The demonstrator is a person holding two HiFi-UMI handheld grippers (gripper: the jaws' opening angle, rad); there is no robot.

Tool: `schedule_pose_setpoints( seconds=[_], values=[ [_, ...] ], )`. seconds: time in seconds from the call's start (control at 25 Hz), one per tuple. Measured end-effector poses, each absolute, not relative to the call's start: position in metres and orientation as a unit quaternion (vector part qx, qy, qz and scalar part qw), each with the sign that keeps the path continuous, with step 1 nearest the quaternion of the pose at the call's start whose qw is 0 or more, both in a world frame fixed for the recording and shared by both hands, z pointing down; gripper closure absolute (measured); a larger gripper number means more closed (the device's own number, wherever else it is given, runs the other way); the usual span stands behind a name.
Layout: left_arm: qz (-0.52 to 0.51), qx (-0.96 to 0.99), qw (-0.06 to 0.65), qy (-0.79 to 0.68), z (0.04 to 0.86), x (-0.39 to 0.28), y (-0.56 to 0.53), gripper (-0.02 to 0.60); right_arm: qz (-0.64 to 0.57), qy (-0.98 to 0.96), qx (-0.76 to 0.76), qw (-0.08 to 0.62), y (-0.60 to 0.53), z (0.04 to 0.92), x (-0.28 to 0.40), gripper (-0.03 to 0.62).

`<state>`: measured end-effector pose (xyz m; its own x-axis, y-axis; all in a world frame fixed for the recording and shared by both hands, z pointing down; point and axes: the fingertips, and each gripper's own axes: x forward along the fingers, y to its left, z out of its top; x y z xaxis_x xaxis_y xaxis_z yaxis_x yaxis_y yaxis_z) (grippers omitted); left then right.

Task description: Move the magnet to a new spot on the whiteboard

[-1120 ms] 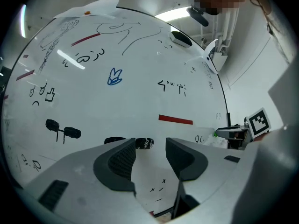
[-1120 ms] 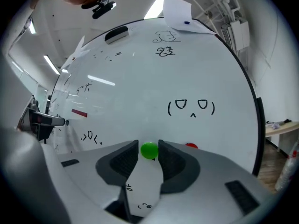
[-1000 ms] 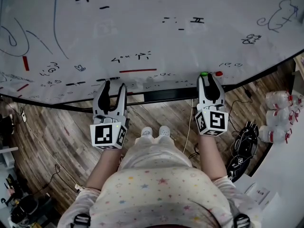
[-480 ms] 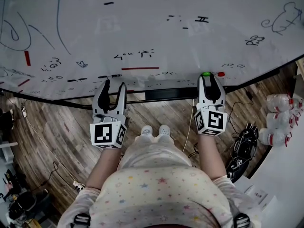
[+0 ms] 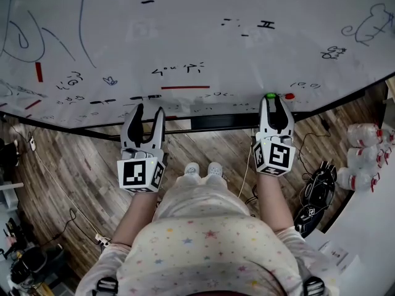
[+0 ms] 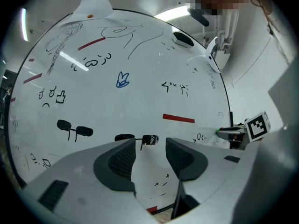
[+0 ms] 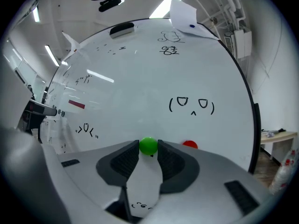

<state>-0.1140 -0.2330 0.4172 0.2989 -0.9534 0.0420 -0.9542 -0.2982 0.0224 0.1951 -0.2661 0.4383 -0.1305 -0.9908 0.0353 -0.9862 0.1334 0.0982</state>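
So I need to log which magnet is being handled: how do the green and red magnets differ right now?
The green magnet is clamped between the jaws of the right gripper; the red magnet stands free just to its right, untouched. In the right gripper view the green magnet shows whole, the red magnet partly behind a jaw. Both are round and sit low on the whiteboard.

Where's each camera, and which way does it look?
Head view: on the person's head, looking down at the whiteboard, left gripper, right gripper, arms.
Left gripper view: on that gripper, facing the whiteboard past open, empty jaws.
Right gripper view: on that gripper, facing jaws closed on the green magnet.
Head and right gripper views share the green magnet.
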Motion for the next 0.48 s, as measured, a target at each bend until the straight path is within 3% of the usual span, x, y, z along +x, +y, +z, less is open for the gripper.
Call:
schedule_pose_setpoints(
  seconds=[0.48],
  values=[
    [0.002,0.803,0.021,-0.596,0.414,-0.1211,-0.229,0.4,-0.03,-0.748,0.66,0.056,-0.266,0.4348,0.1943,0.47]
  ],
)
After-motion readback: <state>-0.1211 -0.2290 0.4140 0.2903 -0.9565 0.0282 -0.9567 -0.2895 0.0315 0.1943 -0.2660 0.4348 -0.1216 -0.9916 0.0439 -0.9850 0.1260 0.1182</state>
